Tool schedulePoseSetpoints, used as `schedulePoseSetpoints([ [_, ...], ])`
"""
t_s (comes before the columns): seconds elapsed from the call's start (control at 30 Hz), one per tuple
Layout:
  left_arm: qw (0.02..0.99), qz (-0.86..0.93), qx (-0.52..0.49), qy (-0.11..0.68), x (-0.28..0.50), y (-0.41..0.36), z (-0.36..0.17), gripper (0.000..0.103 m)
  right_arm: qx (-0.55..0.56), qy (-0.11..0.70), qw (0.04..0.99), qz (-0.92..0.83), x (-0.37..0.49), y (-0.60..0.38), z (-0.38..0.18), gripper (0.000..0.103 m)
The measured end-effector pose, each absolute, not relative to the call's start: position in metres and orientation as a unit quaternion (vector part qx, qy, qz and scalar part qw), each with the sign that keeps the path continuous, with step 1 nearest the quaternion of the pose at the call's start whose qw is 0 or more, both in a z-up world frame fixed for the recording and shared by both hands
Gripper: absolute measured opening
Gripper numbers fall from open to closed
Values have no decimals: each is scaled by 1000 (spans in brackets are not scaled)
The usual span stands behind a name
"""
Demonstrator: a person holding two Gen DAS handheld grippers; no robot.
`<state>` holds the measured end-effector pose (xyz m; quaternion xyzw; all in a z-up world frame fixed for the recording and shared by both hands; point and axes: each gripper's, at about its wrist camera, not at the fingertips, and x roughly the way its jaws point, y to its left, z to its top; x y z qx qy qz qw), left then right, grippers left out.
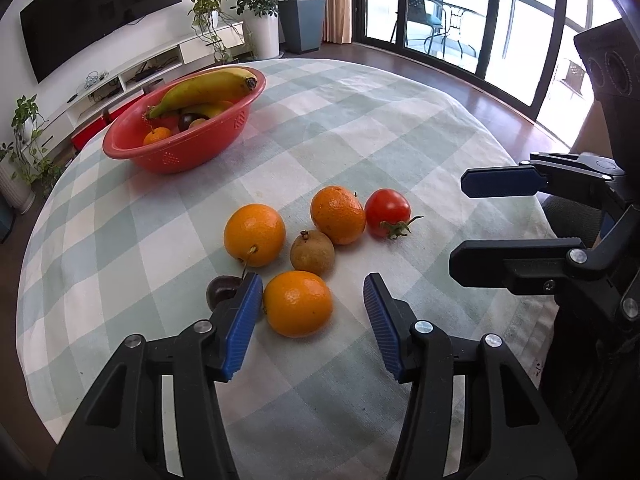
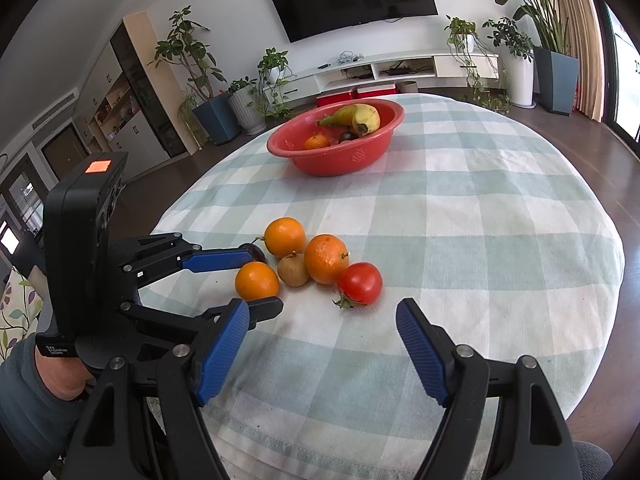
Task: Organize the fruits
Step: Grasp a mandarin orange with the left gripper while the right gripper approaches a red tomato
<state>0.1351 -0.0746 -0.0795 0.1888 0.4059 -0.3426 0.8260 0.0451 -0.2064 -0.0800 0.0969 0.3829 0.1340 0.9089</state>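
Note:
On the checked tablecloth lies a cluster of fruit: a near orange (image 1: 298, 304), a left orange (image 1: 254, 234), a far orange (image 1: 337, 214), a brown round fruit (image 1: 312, 257), a red tomato (image 1: 387, 213) and a dark fruit (image 1: 218, 290) partly hidden by my left finger. My left gripper (image 1: 311, 280) is open around the near orange (image 2: 256, 280), with a gap at the right pad. My right gripper (image 2: 322, 306) stands open and empty in front of the tomato (image 2: 360, 283). It also shows at the right edge as the right gripper (image 1: 456, 224).
A red bowl (image 1: 176, 160) at the table's far left holds a banana (image 1: 204, 90), a small orange and a dark fruit. The round table's edge curves close on the right. Potted plants, a TV shelf and glass doors stand beyond.

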Motion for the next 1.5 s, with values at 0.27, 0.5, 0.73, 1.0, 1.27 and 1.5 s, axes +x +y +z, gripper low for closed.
schedulePoseSetpoints([
  [0.27,817,-362,190,406,131,-77,-81,48,99,380,910,134,45,-207,-79,79],
  [0.5,804,-362,194,430,132,-80,-92,48,101,382,909,132,48,-209,-81,79],
  [0.73,808,-352,174,439,137,-79,-100,36,107,385,908,129,49,-212,-82,79],
  [1.0,814,-355,148,436,137,-70,-101,35,106,393,905,124,54,-215,-83,79],
  [1.27,819,-355,103,440,124,-46,-97,35,82,405,904,109,66,-218,-80,79],
  [1.5,825,-348,79,439,110,-28,-95,35,28,450,887,99,88,-213,-92,71],
])
